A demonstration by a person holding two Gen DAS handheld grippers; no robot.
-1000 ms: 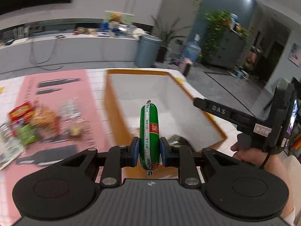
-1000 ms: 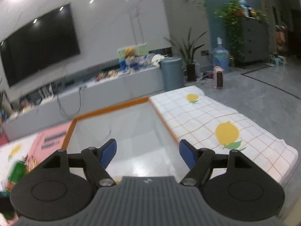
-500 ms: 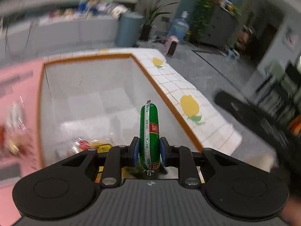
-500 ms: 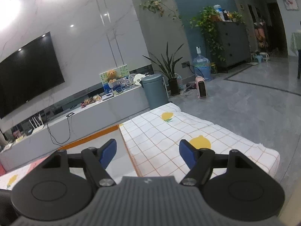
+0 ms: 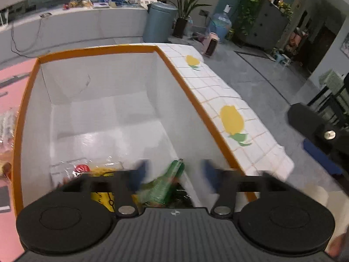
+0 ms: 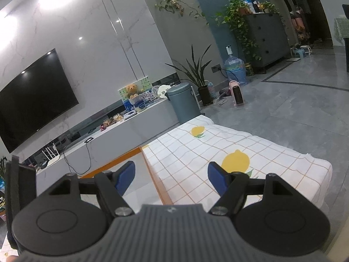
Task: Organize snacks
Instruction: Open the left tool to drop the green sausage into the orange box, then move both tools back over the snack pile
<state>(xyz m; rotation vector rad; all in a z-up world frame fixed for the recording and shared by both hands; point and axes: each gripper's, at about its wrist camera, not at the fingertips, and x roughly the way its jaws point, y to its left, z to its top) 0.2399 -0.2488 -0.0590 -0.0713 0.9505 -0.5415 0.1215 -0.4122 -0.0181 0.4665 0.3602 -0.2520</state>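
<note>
Left hand-held gripper (image 5: 173, 174) jaws just opened wide, gripping nothing; green sausage (image 5: 165, 185) tilts loose between them, over the box (image 5: 98, 83) at 6 o'clock. Right hand-held gripper (image 6: 171, 178) about half open, empty, above the tabletop (image 6: 218, 144).

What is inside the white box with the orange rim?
In the box: a green sausage, a clear packet and a yellow packet at its near end. The left gripper covers whatever lies nearer.

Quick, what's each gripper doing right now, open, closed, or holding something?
Left gripper: open, jaws just been opening; the green sausage lies loose between them, over the box.
Right gripper: open, holding nothing.
</note>
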